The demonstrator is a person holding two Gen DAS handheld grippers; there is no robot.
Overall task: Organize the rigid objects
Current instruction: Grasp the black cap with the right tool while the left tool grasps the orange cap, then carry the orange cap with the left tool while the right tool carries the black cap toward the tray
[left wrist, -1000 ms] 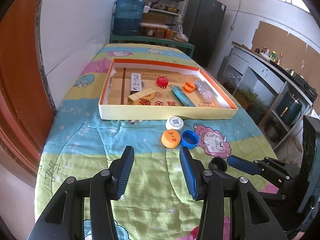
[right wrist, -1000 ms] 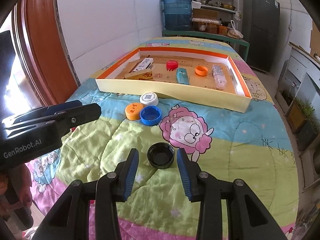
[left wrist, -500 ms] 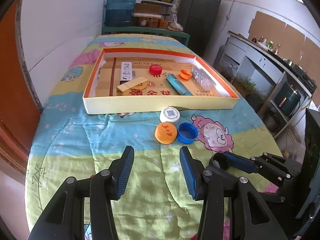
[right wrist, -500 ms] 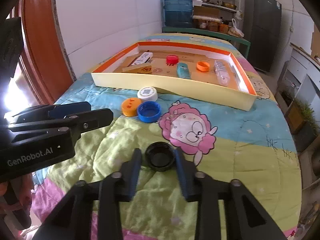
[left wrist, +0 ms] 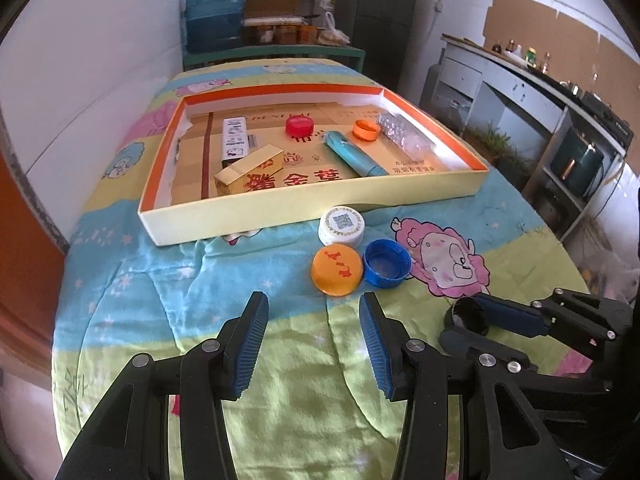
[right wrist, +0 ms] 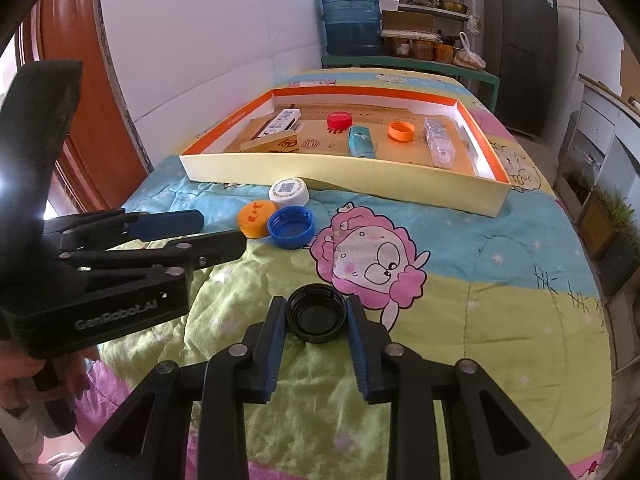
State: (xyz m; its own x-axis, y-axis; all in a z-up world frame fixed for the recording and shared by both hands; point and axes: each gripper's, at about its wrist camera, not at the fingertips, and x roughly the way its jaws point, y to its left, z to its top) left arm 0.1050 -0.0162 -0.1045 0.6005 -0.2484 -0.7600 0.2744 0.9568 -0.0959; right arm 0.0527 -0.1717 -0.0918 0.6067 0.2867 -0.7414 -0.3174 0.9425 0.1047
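Right wrist view: my right gripper (right wrist: 316, 316) has just been closing and now pinches the round black plastic cap (right wrist: 316, 313) at lower centre. It's a shallow rim, so I reckon it could pop free on lifting. Left gripper (left wrist: 314, 344) is gaping, empty.

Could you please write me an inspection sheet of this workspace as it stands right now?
Surface: cartoon-print quilt covering the table, wrinkled.
Job's things: shallow cardboard tray holds a red cap, orange cap ring, teal tube, white carton, gold box and clear blister pack. On the quilt before it, a white QR cap, orange cap and blue cap cluster together.
Clutter: nothing seen.
Grippers: right gripper has just closed on the black cap; left gripper open, empty, short of the orange cap.
Cables: nothing seen.
Surroundings: water jug, shelves, refrigerator.
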